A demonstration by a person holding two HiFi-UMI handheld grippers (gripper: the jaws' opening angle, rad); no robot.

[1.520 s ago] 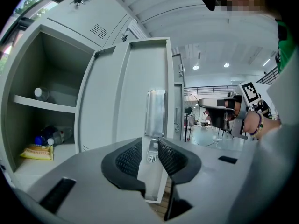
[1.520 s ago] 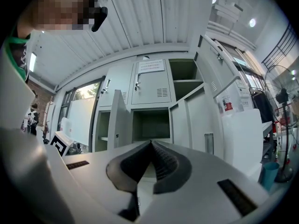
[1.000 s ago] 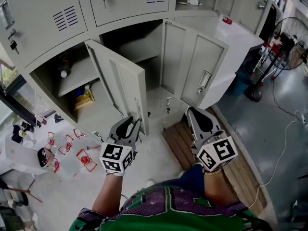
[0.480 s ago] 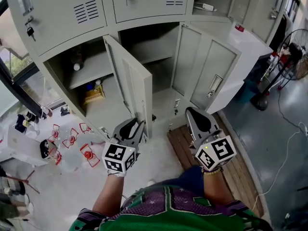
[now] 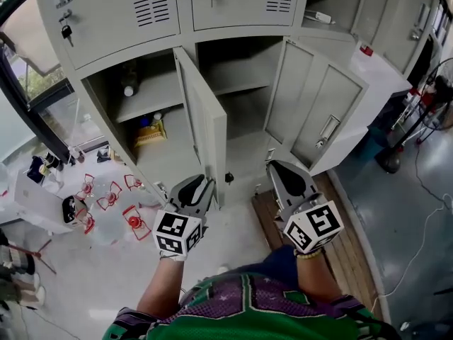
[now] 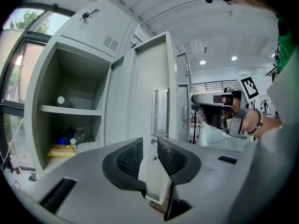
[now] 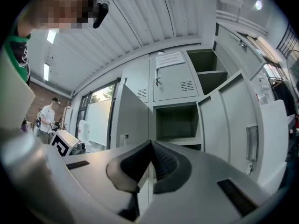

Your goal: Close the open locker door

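A grey locker door [image 5: 205, 119] stands swung out from the middle compartment, with its handle [image 6: 160, 111] facing the left gripper view. My left gripper [image 5: 205, 181] is at the door's lower free edge. Its jaws stand partly apart around that edge [image 6: 152, 171], and the pads [image 6: 128, 157] look closed against it. To the right, my right gripper [image 5: 273, 166] hangs shut and empty, a little in front of the open compartment [image 7: 176, 122]. Its fingertips [image 7: 150, 146] meet with nothing between them.
A second locker door [image 5: 318, 108] stands open to the right. The left compartment holds a yellow packet [image 5: 150, 133] and a bottle [image 5: 129, 87]. A wooden pallet [image 5: 340, 218] lies by my feet, red objects [image 5: 131, 222] sit on the floor at left, and a fan [image 5: 439, 94] stands at right.
The head view has swung, so the lockers sit further right in the picture. Both grippers keep their places by the door, and the door's angle looks the same.
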